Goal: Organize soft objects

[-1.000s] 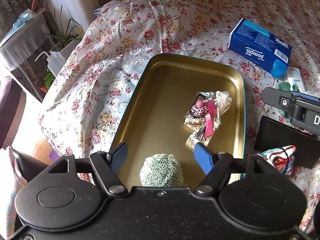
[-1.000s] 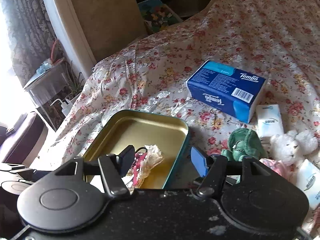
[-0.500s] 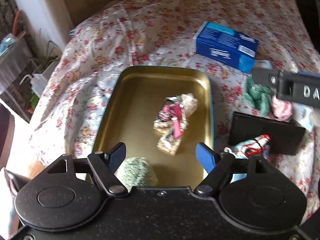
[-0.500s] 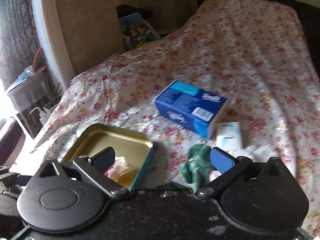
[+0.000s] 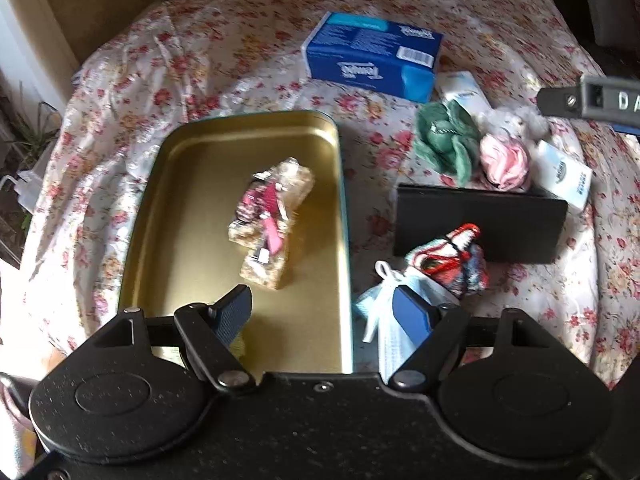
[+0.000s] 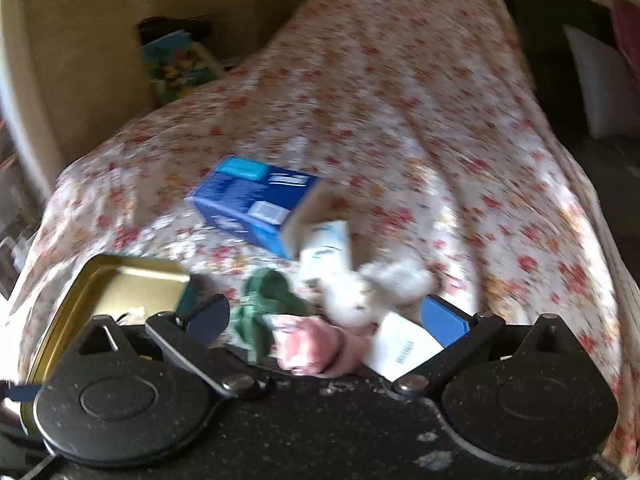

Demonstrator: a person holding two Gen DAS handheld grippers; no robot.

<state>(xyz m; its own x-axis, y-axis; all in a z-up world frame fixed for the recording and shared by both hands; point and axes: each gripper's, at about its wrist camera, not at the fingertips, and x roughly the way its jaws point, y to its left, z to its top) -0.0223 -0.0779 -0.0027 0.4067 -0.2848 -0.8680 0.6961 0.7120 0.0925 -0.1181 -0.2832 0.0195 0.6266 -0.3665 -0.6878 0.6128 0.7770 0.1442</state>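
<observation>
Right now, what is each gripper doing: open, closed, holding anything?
Left gripper: open, holding nothing, above the tray.
Right gripper: wide open, holding nothing, over the soft toys.

On the flowered bedspread (image 6: 400,100) the wide-open right gripper (image 6: 326,318) frames a green toy (image 6: 264,304), pink cloth (image 6: 312,344) and white teddy (image 6: 376,288) (all blurred), gold tray (image 6: 120,280) at left.

Warm daylight perhaps from left, fisheye-bent edges, right view motion-blurred
</observation>
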